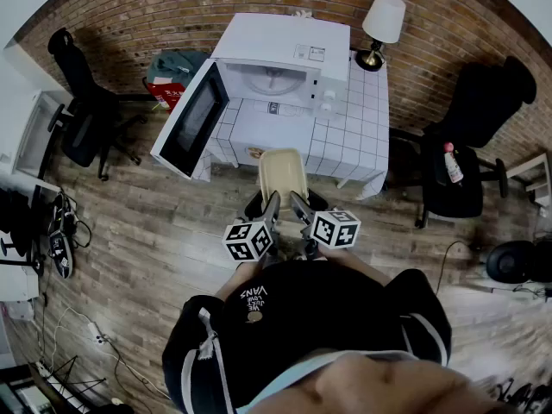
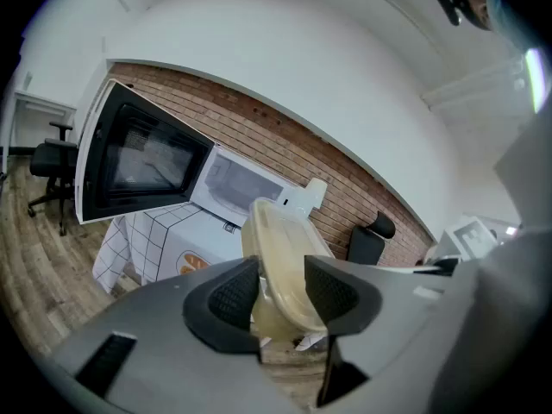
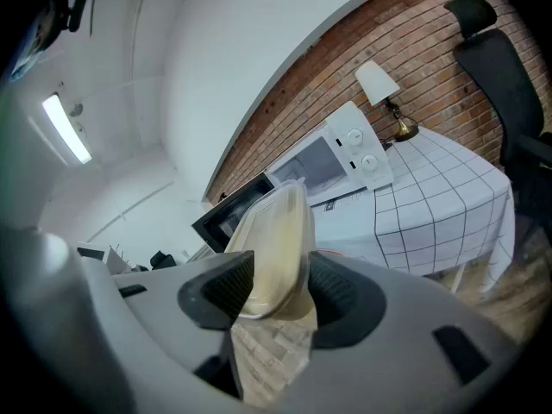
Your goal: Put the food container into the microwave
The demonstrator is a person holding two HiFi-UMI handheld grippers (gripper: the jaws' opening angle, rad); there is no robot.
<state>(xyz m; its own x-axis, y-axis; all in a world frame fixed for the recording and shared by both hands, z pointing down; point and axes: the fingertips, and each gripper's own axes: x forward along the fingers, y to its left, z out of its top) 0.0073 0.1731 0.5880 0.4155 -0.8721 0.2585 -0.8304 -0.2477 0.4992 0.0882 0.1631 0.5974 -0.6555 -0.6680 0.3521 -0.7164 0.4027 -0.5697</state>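
Food container (image 1: 284, 172) is up in the air, with the left tool (image 2: 283, 287) and right tool (image 3: 280, 287) both clamped on its near rim. Ahead of the tools, well apart, the microwave (image 1: 276, 80) sits on the counter (image 1: 362, 119), door (image 1: 191, 117) wide open. Pickup looks done to me. What's left is carrying it over and setting it inside.

— What stands behind the desk (image 1: 366, 119)?
— A brick wall (image 1: 147, 15); a lamp (image 1: 382, 24) sits on the far right corner.
— Around it?
— Wooden floor (image 1: 155, 257); one black office chair (image 1: 82, 110) off the left edge, another chair (image 1: 461, 145) off the right.
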